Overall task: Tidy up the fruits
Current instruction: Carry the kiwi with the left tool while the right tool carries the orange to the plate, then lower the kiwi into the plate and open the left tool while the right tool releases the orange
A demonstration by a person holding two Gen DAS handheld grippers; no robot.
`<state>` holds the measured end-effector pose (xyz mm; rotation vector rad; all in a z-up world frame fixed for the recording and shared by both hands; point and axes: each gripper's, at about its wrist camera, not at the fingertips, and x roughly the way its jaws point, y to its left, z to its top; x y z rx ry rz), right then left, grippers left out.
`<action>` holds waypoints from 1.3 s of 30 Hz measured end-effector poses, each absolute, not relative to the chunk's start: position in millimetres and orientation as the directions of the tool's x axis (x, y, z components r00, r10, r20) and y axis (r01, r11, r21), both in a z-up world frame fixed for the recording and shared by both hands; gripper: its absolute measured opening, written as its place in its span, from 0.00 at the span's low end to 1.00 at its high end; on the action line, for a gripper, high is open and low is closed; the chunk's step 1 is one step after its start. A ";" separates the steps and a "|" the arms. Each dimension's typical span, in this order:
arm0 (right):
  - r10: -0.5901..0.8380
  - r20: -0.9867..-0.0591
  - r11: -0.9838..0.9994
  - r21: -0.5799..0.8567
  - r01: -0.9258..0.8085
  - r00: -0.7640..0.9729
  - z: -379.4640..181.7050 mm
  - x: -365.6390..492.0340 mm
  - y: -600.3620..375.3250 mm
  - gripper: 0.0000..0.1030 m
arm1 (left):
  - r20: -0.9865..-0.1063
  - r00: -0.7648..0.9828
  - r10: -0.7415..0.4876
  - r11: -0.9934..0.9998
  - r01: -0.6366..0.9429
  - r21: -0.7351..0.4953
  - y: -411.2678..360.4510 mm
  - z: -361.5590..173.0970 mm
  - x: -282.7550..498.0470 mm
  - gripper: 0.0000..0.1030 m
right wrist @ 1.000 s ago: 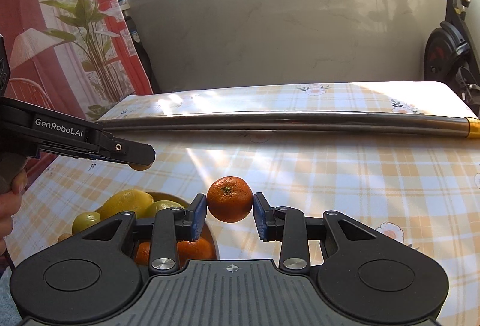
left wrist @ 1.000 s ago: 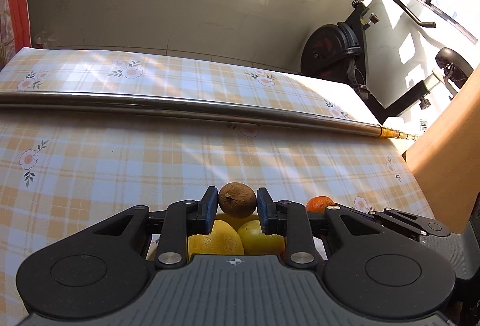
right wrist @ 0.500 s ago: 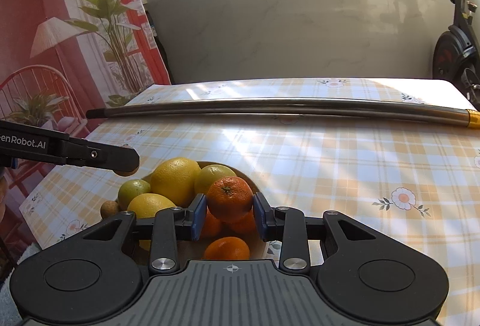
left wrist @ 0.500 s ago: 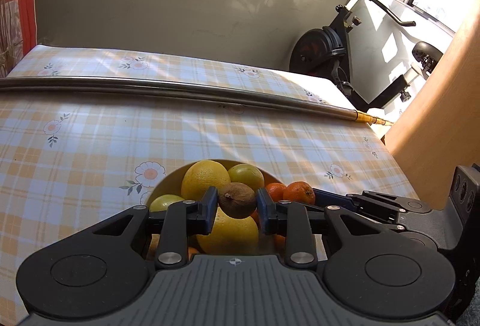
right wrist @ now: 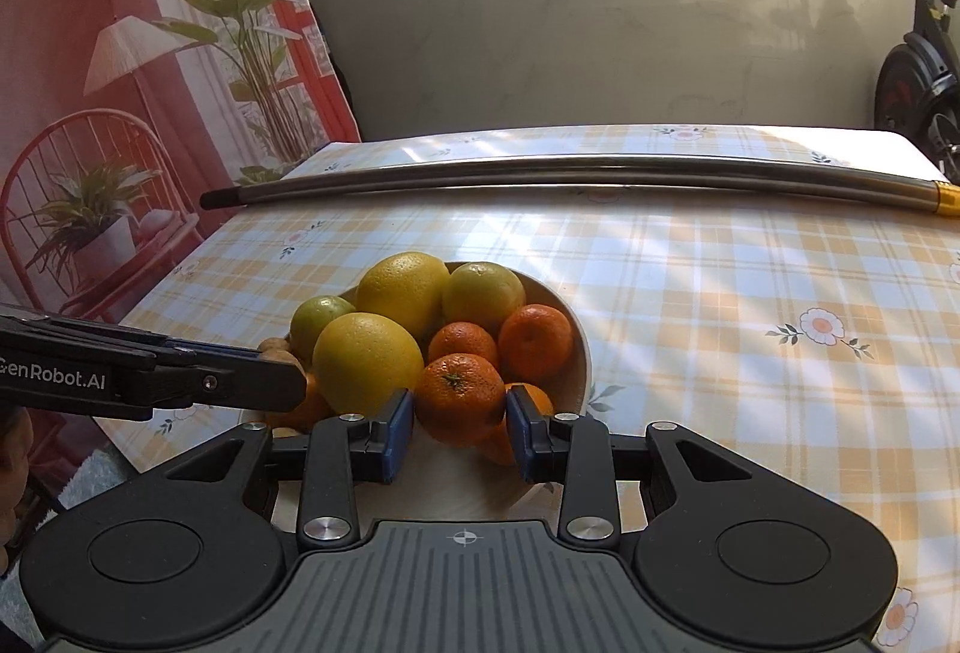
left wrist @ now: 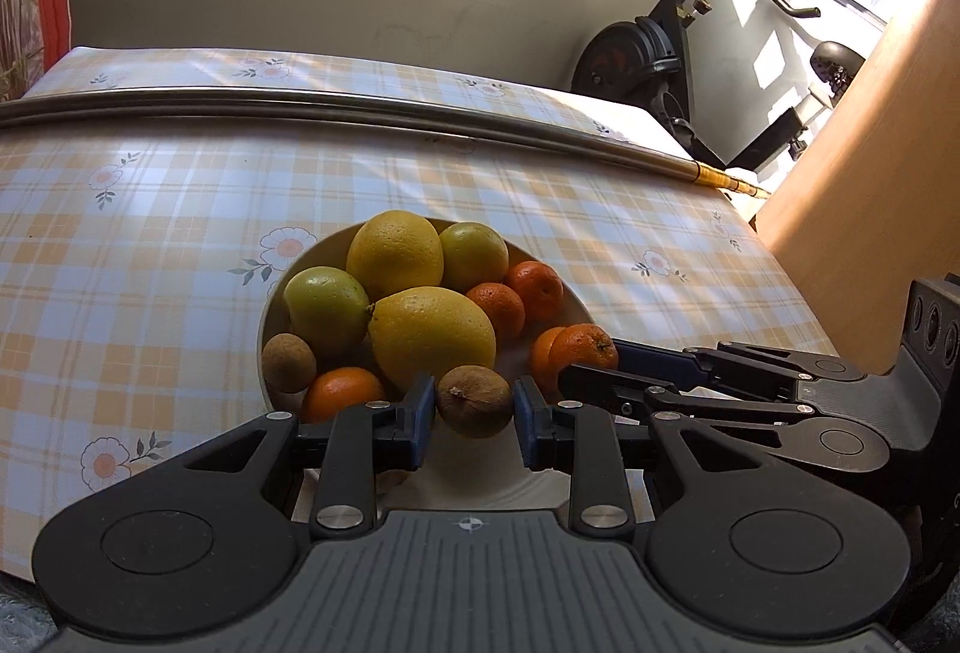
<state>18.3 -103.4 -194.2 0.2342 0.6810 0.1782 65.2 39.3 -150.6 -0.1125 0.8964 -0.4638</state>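
A cream bowl (left wrist: 273, 293) (right wrist: 573, 320) on the checked tablecloth holds lemons, greenish citrus, several mandarins and a brown kiwi (left wrist: 288, 362). My left gripper (left wrist: 471, 416) is shut on a brown kiwi (left wrist: 474, 401) just above the bowl's near edge. My right gripper (right wrist: 459, 428) is shut on an orange mandarin (right wrist: 459, 398) over the bowl's near side, touching the fruit pile. The right gripper also shows in the left wrist view (left wrist: 591, 356) with the mandarin (left wrist: 582, 347). The left gripper's fingers (right wrist: 240, 386) show at the left in the right wrist view.
A long steel pole (left wrist: 360, 110) (right wrist: 570, 173) lies across the table behind the bowl. An exercise bike (left wrist: 654, 59) stands beyond the far right corner. A wooden panel (left wrist: 870, 143) stands right of the table.
Both grippers have come down and pulled back toward the bowl with their fruit. The bowl now shows fully in both views, and the held fruits sit at the pile.
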 end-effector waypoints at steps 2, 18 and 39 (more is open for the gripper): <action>0.237 -0.607 0.960 0.267 -0.087 0.759 -196.3 15.7 -102.3 0.30 | -0.733 0.524 -0.434 0.895 0.343 -0.285 38.5 -153.9 61.5 0.29; 0.239 -0.628 0.965 0.239 -0.109 0.741 -202.2 12.6 -94.2 0.30 | -0.769 0.471 -0.433 0.895 0.324 -0.306 35.8 -175.0 61.9 0.29; 0.249 -0.650 0.964 0.241 -0.116 0.718 -207.6 15.2 -93.0 0.27 | -0.790 0.450 -0.416 0.904 0.295 -0.308 34.9 -185.7 65.7 0.29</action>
